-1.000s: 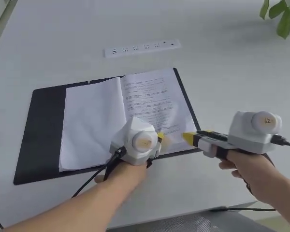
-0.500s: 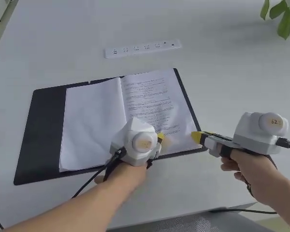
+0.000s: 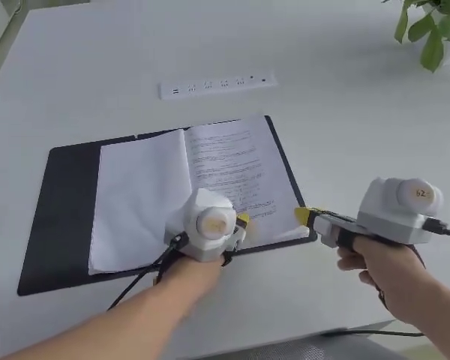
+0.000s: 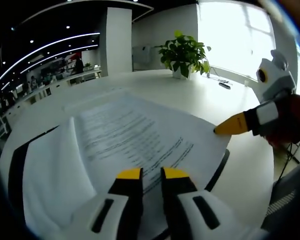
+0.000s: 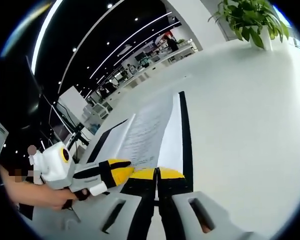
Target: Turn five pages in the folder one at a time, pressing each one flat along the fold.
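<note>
White workbench stretches out in front of us, with a power strip at the far side and a plant off in the corner. On it the black folder lies open: a blank sheet rests turned over on the left half, and a printed page lies on the right half. We hold the left gripper low over the near edge of the printed page, close to the fold, its jaws drawn almost together with nothing between them. We hold the right gripper at that page's right edge near the lower corner, jaws closed on nothing. We judge that at least 1 sheet is already turned and lying fairly flat, but we cannot tell how many of the 5 are done. The printed page is not yet lifted, so turning it and pressing it along the fold are left, and the right tip looks placed to start that.
</note>
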`<action>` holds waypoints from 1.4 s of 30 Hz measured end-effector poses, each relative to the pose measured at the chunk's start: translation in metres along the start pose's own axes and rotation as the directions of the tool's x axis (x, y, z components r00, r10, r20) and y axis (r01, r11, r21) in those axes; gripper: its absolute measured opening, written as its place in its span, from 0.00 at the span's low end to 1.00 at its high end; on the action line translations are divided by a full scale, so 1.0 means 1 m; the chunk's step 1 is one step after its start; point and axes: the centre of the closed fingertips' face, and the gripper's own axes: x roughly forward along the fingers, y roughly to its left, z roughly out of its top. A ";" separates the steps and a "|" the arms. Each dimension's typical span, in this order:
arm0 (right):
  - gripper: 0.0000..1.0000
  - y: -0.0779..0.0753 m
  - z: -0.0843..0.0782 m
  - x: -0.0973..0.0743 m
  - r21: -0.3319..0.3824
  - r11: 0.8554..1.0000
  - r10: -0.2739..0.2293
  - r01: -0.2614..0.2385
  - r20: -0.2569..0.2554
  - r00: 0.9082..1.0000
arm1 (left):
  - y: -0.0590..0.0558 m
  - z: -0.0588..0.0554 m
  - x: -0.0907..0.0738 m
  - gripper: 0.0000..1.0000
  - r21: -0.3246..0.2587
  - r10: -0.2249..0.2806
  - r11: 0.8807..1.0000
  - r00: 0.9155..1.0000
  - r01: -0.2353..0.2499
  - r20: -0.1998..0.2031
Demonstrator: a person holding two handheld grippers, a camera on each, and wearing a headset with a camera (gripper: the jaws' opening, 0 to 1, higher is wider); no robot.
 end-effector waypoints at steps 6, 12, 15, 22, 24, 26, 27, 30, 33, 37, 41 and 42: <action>0.00 0.025 0.012 -0.001 0.010 0.998 0.068 -0.069 0.037 0.997 | 0.020 0.003 -0.023 0.15 -0.056 0.032 0.998 0.999 -0.032 0.007; 0.00 0.068 0.019 -0.001 -0.008 0.986 0.169 -0.169 0.052 0.984 | 0.036 0.012 -0.056 0.16 -0.069 0.048 0.997 0.998 -0.045 0.044; 0.00 0.093 0.019 0.001 -0.023 0.976 0.216 -0.215 0.051 0.975 | 0.046 0.015 -0.074 0.16 -0.064 0.063 0.996 0.996 -0.059 0.061; 0.00 0.149 0.012 0.017 -0.038 0.954 0.299 -0.298 0.043 0.953 | 0.077 0.013 -0.121 0.17 -0.080 0.115 0.991 0.989 -0.107 0.096; 0.00 0.165 0.009 0.023 -0.031 0.945 0.325 -0.324 0.035 0.945 | 0.086 0.012 -0.135 0.17 -0.081 0.130 0.989 0.986 -0.122 0.107; 0.00 0.180 0.004 0.030 -0.046 0.939 0.342 -0.341 0.022 0.939 | 0.095 0.009 -0.148 0.17 -0.090 0.150 0.986 0.982 -0.140 0.114; 0.00 0.188 0.001 0.035 -0.046 0.936 0.351 -0.350 0.014 0.936 | 0.100 0.007 -0.155 0.17 -0.094 0.159 0.984 0.980 -0.149 0.118; 0.00 0.203 -0.006 0.045 -0.045 0.931 0.363 -0.363 -0.004 0.932 | 0.112 0.001 -0.171 0.17 -0.104 0.182 0.980 0.976 -0.170 0.121; 0.00 0.216 -0.016 0.058 -0.040 0.931 0.363 -0.364 -0.030 0.931 | 0.121 -0.006 -0.185 0.17 -0.108 0.197 0.977 0.973 -0.185 0.120; 0.00 0.230 -0.025 0.077 -0.037 0.930 0.363 -0.365 -0.055 0.930 | 0.137 -0.014 -0.201 0.17 -0.125 0.228 0.969 0.966 -0.213 0.119; 0.00 0.240 -0.036 0.091 -0.025 0.931 0.362 -0.365 -0.081 0.929 | 0.150 -0.019 -0.216 0.17 -0.139 0.251 0.962 0.960 -0.233 0.127; 0.00 0.242 -0.040 0.096 -0.024 0.932 0.358 -0.362 -0.091 0.929 | 0.154 -0.021 -0.220 0.17 -0.146 0.258 0.960 0.957 -0.238 0.131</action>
